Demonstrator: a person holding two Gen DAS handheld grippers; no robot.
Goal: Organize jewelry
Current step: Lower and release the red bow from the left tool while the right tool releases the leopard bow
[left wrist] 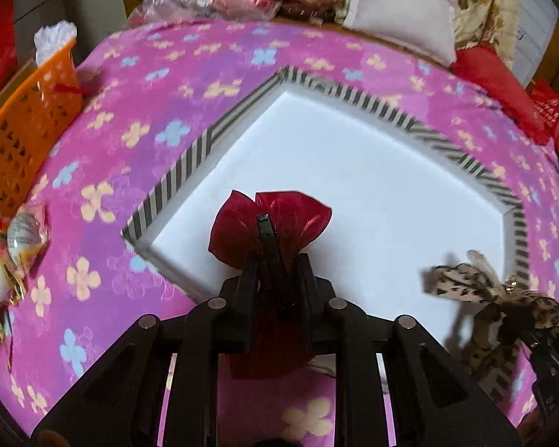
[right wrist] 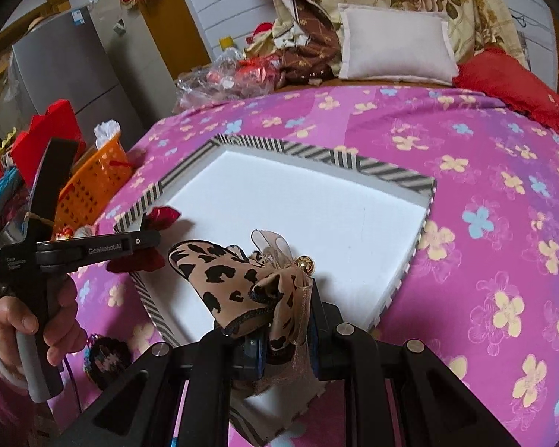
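A shallow box (left wrist: 190, 164) with a striped rim and a white foam floor lies on the pink flowered bedspread; it also shows in the right wrist view (right wrist: 391, 177). My left gripper (left wrist: 277, 260) is shut on a red sheer bow hair clip (left wrist: 302, 216) and holds it over the box's near left corner; the bow also shows in the right wrist view (right wrist: 164, 216). My right gripper (right wrist: 279, 320) is shut on a leopard-print bow hair clip (right wrist: 220, 272) with a gold bead, above the box's near edge. That bow shows in the left wrist view (left wrist: 484, 290).
An orange plastic basket (left wrist: 22, 130) stands at the left edge of the bed. Wrapped round trinkets (left wrist: 7, 253) lie by it. A white pillow (right wrist: 395, 44), red cushion (right wrist: 503, 82), blankets and plastic bags lie at the back. A small dark item (right wrist: 104, 357) lies near left.
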